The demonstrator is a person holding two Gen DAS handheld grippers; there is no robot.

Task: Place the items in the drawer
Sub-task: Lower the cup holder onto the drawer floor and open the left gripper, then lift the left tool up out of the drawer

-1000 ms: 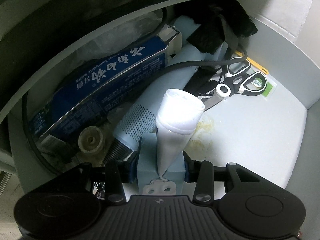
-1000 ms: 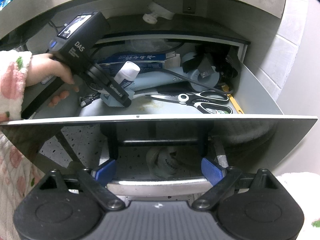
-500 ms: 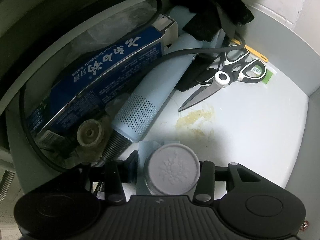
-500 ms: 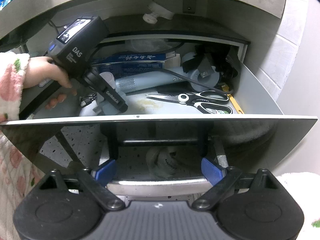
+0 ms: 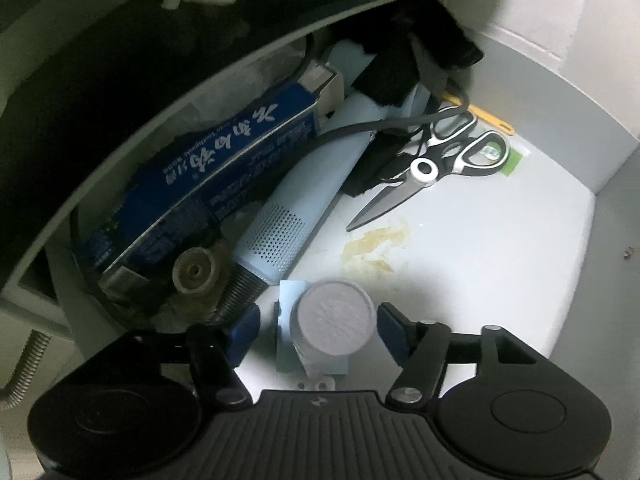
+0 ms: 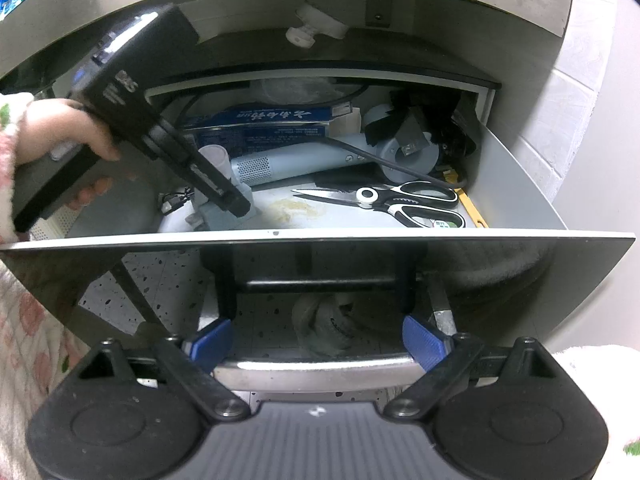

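Observation:
The drawer (image 6: 320, 236) stands pulled open. In the left wrist view a white tube with a round cap (image 5: 334, 322) on a pale blue card stands on the drawer floor (image 5: 460, 264). My left gripper (image 5: 316, 332) is open around it, with a gap between each blue pad and the cap. The right wrist view shows that gripper (image 6: 236, 204) low in the drawer's front left, with the tube (image 6: 216, 160) behind it. My right gripper (image 6: 316, 340) is open and empty, in front of the drawer's handle bar (image 6: 316, 368).
In the drawer lie a blue box (image 5: 224, 176), a pale blue cylindrical device (image 5: 304, 196) with a black cable, scissors (image 5: 428, 168), a black pouch (image 5: 408, 60) and a yellow strip (image 6: 472, 212). A yellowish stain (image 5: 376, 244) marks the floor. A tiled wall (image 6: 580, 120) is at the right.
My left gripper lowered the tube from a tilted hold to upright on the drawer floor, then opened its jaws and drew back a little. The right gripper has not moved.

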